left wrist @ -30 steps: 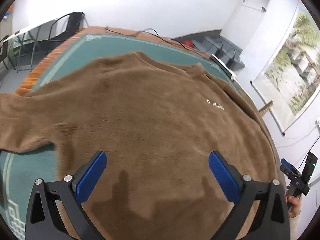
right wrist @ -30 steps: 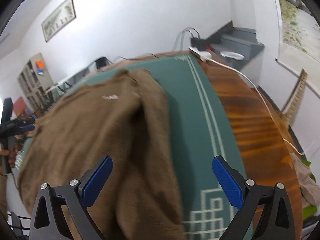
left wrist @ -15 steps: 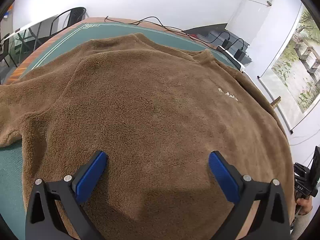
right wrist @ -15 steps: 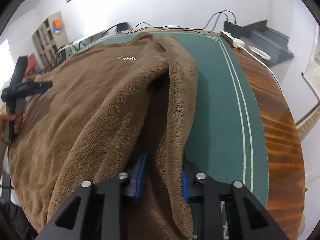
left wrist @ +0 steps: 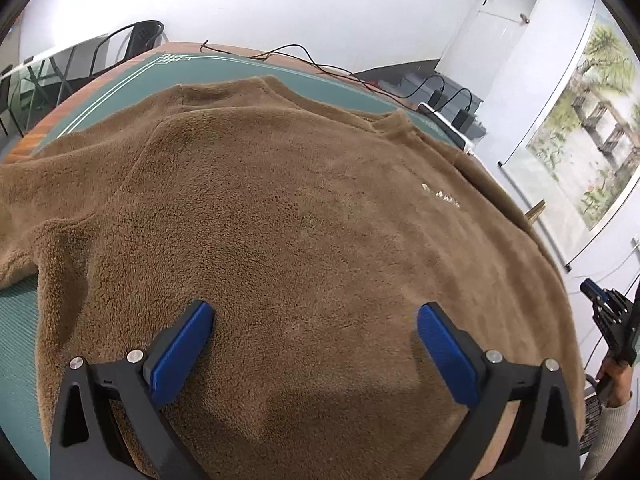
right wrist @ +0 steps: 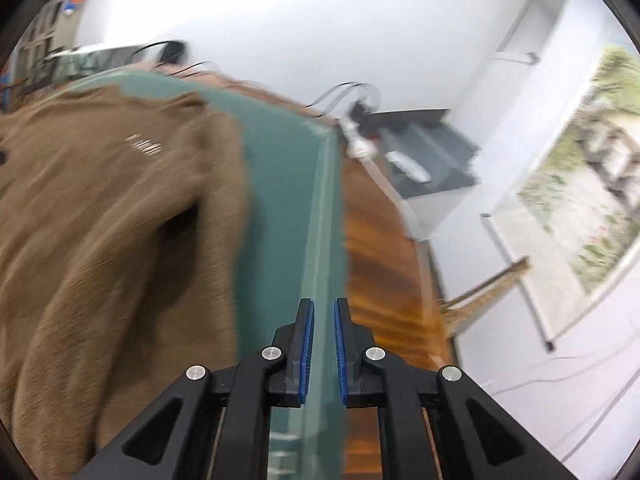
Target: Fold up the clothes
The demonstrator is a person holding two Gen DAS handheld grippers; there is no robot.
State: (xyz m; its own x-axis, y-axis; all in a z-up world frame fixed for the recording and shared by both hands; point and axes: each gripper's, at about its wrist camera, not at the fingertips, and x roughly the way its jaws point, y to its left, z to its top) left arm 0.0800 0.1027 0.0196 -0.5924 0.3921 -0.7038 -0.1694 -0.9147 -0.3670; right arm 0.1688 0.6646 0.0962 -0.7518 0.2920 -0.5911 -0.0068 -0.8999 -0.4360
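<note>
A brown fleece sweater (left wrist: 300, 200) lies spread flat on a green mat (left wrist: 120, 76), with small white lettering on its chest. My left gripper (left wrist: 314, 310) is open, its blue pads low over the cloth near the hem and holding nothing. In the right wrist view, which is blurred by motion, the sweater (right wrist: 100, 220) fills the left side, with a fold along its right edge. My right gripper (right wrist: 322, 304) is nearly shut with only a thin gap, nothing between its pads, over the green mat (right wrist: 288, 200) to the right of the sweater. The left wrist view also shows the right gripper (left wrist: 604, 308) at the far right, held by a hand (left wrist: 616, 376).
The mat covers a wooden table (right wrist: 380, 260) whose bare edge runs along the right. Black cables (left wrist: 300, 56) and a power strip (left wrist: 444, 120) lie at the far end. A black chair (left wrist: 136, 40) stands beyond the far left corner. A painting (left wrist: 588, 128) hangs on the right wall.
The left gripper dropped closer to the sweater and stayed open. The right gripper closed on the sweater's right fold half a second ago, and now has swung right, off the cloth.
</note>
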